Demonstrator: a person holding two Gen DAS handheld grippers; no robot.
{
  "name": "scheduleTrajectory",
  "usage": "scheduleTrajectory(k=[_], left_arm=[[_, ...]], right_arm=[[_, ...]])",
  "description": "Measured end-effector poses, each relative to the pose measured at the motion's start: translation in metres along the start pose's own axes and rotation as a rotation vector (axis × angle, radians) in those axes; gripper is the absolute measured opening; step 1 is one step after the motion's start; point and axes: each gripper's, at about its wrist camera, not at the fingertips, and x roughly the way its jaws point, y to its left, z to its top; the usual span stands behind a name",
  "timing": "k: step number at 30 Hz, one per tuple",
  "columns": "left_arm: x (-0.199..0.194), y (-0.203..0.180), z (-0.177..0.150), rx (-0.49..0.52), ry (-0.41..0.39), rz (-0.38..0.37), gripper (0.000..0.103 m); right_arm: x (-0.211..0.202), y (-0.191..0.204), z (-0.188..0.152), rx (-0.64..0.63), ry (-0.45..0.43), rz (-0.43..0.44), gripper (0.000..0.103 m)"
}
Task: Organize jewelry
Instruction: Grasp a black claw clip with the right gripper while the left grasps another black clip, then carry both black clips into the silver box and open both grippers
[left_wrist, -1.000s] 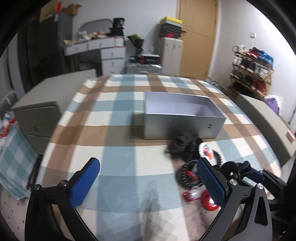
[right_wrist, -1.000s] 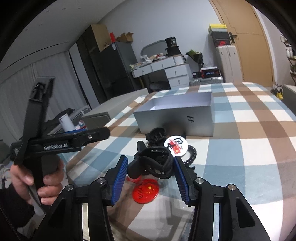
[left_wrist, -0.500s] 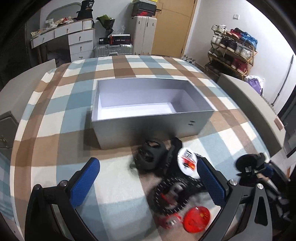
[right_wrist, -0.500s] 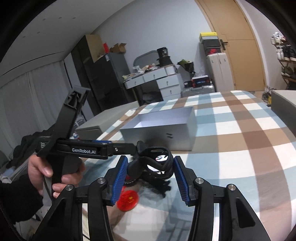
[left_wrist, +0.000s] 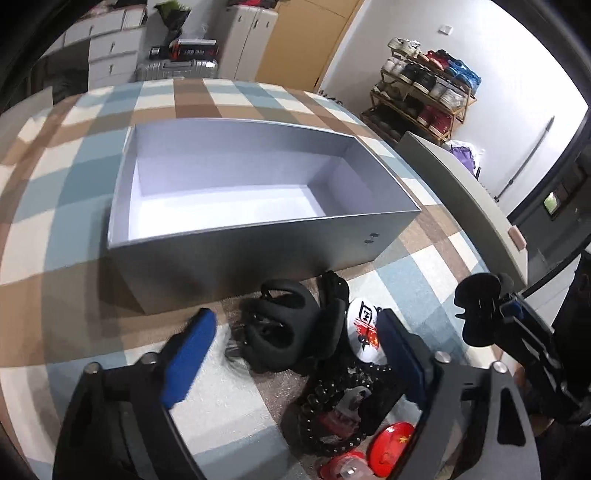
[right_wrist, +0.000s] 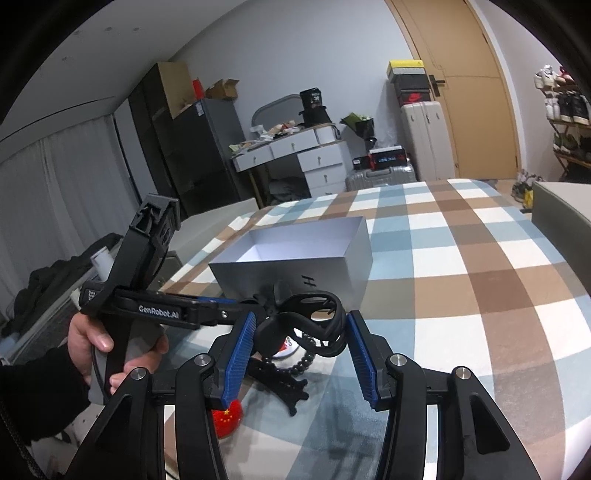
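A: Right gripper (right_wrist: 299, 350) gripped a black plastic hair claw (right_wrist: 301, 319), lifted before the grey cardboard box (right_wrist: 295, 266).
B: Light, stiff, springy. Left gripper (left_wrist: 291, 354) was closing around another black claw clip (left_wrist: 284, 336), not yet pinched, on the checked cloth (left_wrist: 74, 295) beside the box's near wall.

One grey box (left_wrist: 258, 243); three black hair claws (left_wrist: 284, 332); two round badges (left_wrist: 364, 328).
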Motion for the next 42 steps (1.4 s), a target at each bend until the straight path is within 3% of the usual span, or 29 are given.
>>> scheduleTrajectory(k=[1,2,5,8,17,32,42], left_arm=[[0.001,0.000,0.001,0.011,0.003,-0.005,0.063],[0.001,0.002,0.001,0.012,0.010,-0.019,0.055],[-0.002,0.009,0.001,0.000,0.005,-0.017,0.043],[-0.005,0.016,-0.001,-0.019,-0.001,-0.044,0.043],[-0.012,0.005,-0.002,0.053,-0.038,0.057,0.043],[-0.048,-0.001,-0.007,0.068,-0.113,0.102,0.043],[-0.066,-0.008,0.012,0.087,-0.193,0.115,0.043]], right_arm=[[0.001,0.000,0.000,0.002,0.004,0.000,0.049],[0.001,0.001,0.000,0.003,0.008,0.001,0.049],[0.002,0.003,0.000,-0.002,0.010,-0.001,0.049],[0.004,0.004,0.001,-0.011,0.014,-0.012,0.049],[0.008,0.012,0.001,-0.015,0.031,-0.018,0.049],[0.000,0.036,0.009,-0.036,0.008,0.014,0.049],[0.003,0.046,0.029,-0.058,-0.022,0.040,0.049]])
